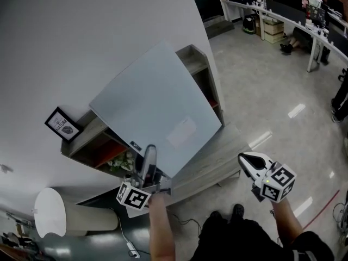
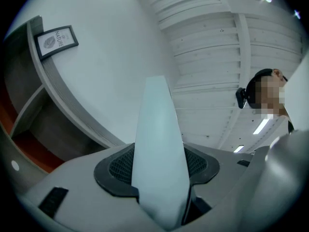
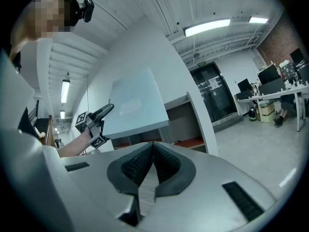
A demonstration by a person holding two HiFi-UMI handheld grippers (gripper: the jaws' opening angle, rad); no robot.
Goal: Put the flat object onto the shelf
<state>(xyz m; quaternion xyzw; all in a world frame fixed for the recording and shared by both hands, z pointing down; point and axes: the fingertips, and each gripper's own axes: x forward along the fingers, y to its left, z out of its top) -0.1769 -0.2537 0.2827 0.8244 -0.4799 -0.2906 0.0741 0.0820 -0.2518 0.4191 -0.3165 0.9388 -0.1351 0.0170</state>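
Note:
The flat object is a large pale grey-blue panel (image 1: 157,102) held in the air, tilted, over the wooden shelf unit (image 1: 200,52) that stands against the white wall. My left gripper (image 1: 148,152) is shut on the panel's near corner. In the left gripper view the panel (image 2: 159,144) runs edge-on between the pads of my left gripper (image 2: 160,167), with the shelf (image 2: 53,86) at the left. My right gripper (image 1: 247,159) hangs apart at the right, shut and holding nothing. In the right gripper view, past my right gripper (image 3: 152,151), I see the panel (image 3: 133,105), the left gripper (image 3: 99,115) and the shelf (image 3: 193,110).
A small framed picture (image 1: 64,124) stands on the shelf's top at the left. A green plant (image 1: 117,162) sits in a lower compartment. A white round object (image 1: 51,213) lies at the lower left. Desks with monitors (image 1: 283,4) stand far right across the grey floor.

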